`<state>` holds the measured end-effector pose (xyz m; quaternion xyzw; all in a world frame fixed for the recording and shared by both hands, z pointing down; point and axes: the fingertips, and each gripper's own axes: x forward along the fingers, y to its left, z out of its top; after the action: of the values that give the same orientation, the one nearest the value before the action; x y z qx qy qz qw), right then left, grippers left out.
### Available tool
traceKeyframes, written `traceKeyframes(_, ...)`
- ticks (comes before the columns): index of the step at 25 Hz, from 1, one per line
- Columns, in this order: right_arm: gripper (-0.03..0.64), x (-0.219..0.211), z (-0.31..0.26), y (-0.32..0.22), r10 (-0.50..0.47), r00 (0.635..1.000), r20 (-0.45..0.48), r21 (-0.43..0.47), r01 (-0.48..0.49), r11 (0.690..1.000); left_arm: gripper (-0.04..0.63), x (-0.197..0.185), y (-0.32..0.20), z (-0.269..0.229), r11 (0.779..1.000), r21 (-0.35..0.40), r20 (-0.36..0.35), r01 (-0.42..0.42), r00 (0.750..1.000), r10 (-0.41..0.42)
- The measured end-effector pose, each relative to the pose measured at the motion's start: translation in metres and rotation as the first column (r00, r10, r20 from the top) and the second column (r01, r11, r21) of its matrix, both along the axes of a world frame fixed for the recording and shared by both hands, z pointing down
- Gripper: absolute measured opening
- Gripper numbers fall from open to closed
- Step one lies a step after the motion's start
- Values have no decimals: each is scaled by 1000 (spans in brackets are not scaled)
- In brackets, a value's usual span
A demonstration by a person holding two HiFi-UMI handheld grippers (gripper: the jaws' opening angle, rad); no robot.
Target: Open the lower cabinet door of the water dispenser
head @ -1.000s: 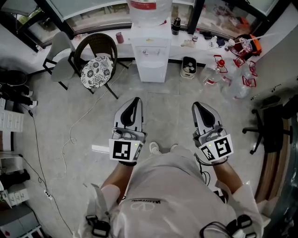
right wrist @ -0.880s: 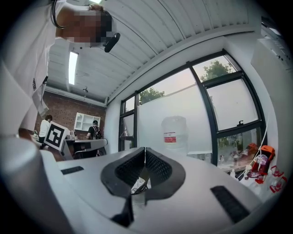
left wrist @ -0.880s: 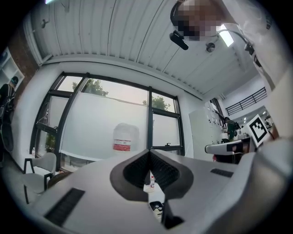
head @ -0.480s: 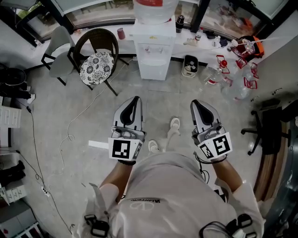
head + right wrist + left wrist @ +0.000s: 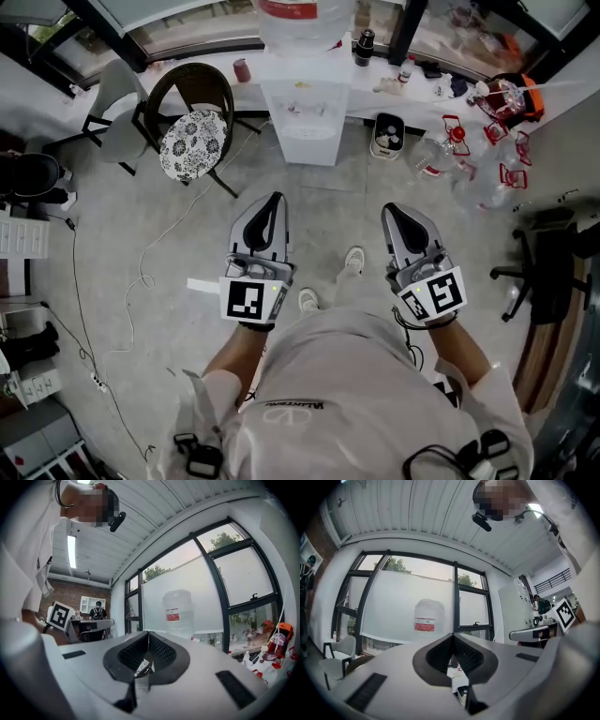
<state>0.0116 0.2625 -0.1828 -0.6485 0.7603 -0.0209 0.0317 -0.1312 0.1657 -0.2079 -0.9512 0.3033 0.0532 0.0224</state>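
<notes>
Standing well apart from the dispenser (image 5: 305, 117), the person held both claws out in front of the body, in the middle of the head view. The dispenser stood at the top centre of that frame, below the window, with a big bottle (image 5: 302, 17) on it. Its lower door (image 5: 307, 150) faced the person and seemed closed, though the handle was too small to make out.

The left claw (image 5: 274, 199) was clenched with nothing in it. Its own view showed the two pads meeting at the tip, with only the bottle rising above them. The right claw (image 5: 395, 210) was clenched and empty too, and pointed at the same bottle. I think both were shut and about level because no grasp was needed yet: bare floor (image 5: 328, 202) lay between the tips and the door.

A chair (image 5: 195, 122) with a flowered cushion stood near the dispenser at upper left, and a small bin (image 5: 385, 136) stood on its other side, so the way straight ahead looked free. To my judgement the task had not started, and the claw that takes the door must first open.
</notes>
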Motion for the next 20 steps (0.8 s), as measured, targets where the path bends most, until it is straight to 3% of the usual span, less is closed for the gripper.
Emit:
traceKeyframes(14, 17, 127, 28, -72, -91, 996, 9, -18, 92, 996, 3, 122, -57, 28, 994, -33, 38, 100, 994, -99)
traceKeyframes(20, 17, 161, 78, -104, -104, 994, 21, -62, 105, 993, 3, 161, -72, 66, 995, -52, 56, 80, 995, -77)
